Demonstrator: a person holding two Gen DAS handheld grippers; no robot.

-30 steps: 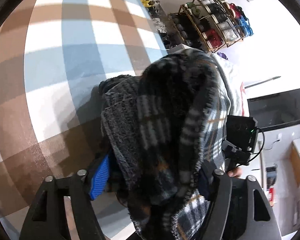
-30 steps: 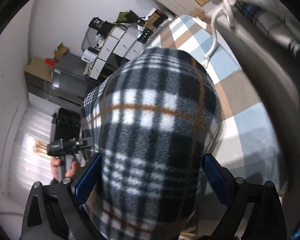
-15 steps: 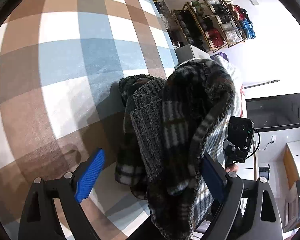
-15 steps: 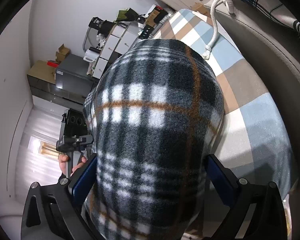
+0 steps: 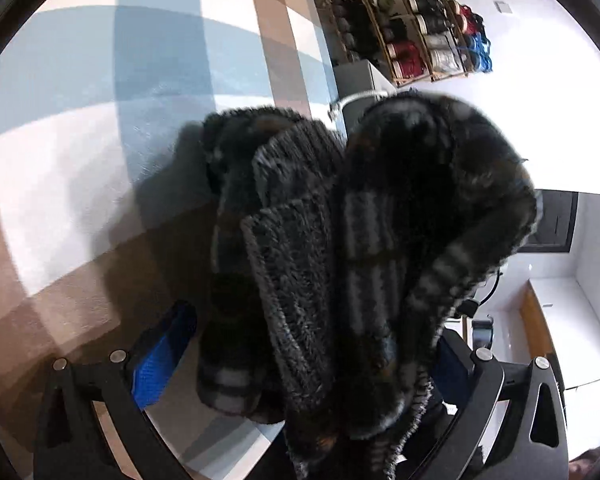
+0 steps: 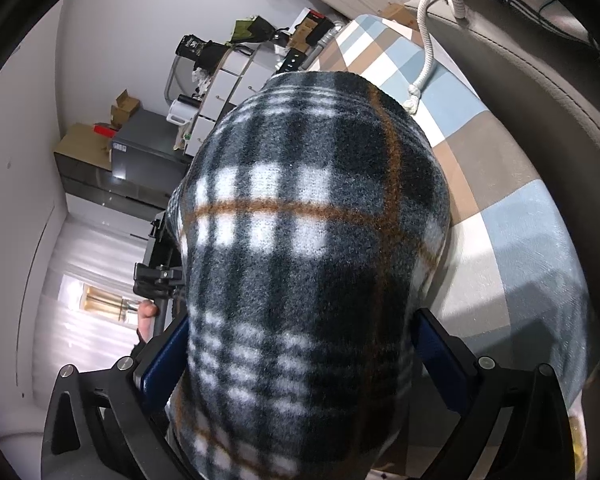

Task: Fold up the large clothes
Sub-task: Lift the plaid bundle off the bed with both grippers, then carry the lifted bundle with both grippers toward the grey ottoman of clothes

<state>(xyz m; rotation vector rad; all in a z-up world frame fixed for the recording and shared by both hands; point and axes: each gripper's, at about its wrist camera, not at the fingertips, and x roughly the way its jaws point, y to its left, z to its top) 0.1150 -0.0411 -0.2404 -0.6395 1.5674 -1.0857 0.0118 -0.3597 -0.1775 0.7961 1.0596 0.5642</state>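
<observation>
Hanging bunched between both tools, the plaid fleece garment point(image 6: 312, 240) filled the middle of each view, above the checked blanket point(image 5: 100, 140) that served as the work surface. Left of the garment in the left wrist view the blanket lay bare and flat, plenty of free room there; the blanket's far edge ran past a wooden rack of yarn spools point(image 5: 420, 28) against the white wall. In the right wrist view the blanket showed bare to the right of the garment, bounded by a grey cushioned edge point(image 6: 540, 112) with a white knotted cord point(image 6: 424, 52) dangling over it.

Left gripper point(image 5: 304, 364) pointed down toward the blanket, jaws spread wide, having just been opening; garment folds hung between them, the left blue pad point(image 5: 160, 356) clear of the fabric, the right pad mostly hidden by fleece. Right gripper point(image 6: 300, 344) angled down too, both blue pads tight against the thick roll of garment, clamped on it. A hand point(image 6: 148, 316) on the left tool's handle showed beside the garment's left side.
</observation>
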